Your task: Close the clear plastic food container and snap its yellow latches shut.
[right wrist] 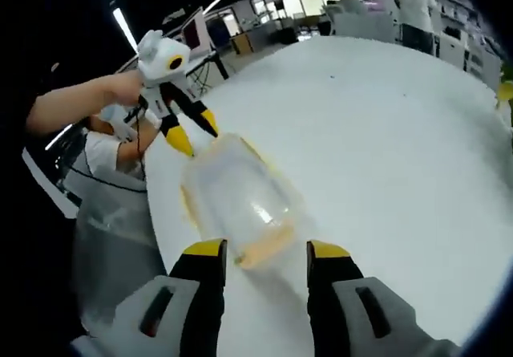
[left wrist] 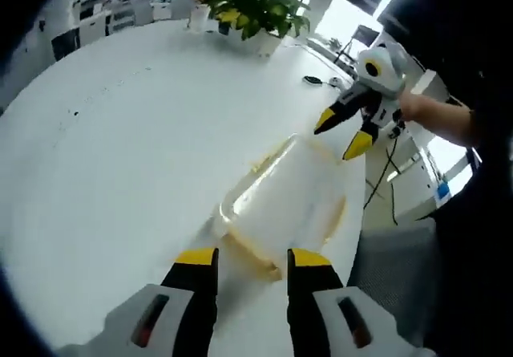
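A clear plastic food container (left wrist: 282, 198) with yellow latches lies on a white table (left wrist: 120, 148), its lid on top. My left gripper (left wrist: 253, 261) is open just short of the container's near end, where a yellow latch (left wrist: 255, 254) shows. My right gripper (left wrist: 345, 132) is open at the far end, held by a hand. In the right gripper view the container (right wrist: 236, 200) lies ahead of my open right gripper (right wrist: 267, 253), a yellow latch (right wrist: 264, 249) close to the tips. The left gripper (right wrist: 192, 132) stands open past the far end.
A potted green plant (left wrist: 252, 8) stands at the far side of the table, with a small dark object (left wrist: 313, 79) near it. The table's edge (right wrist: 156, 212) runs close beside the container. Desks and people stand in the room beyond.
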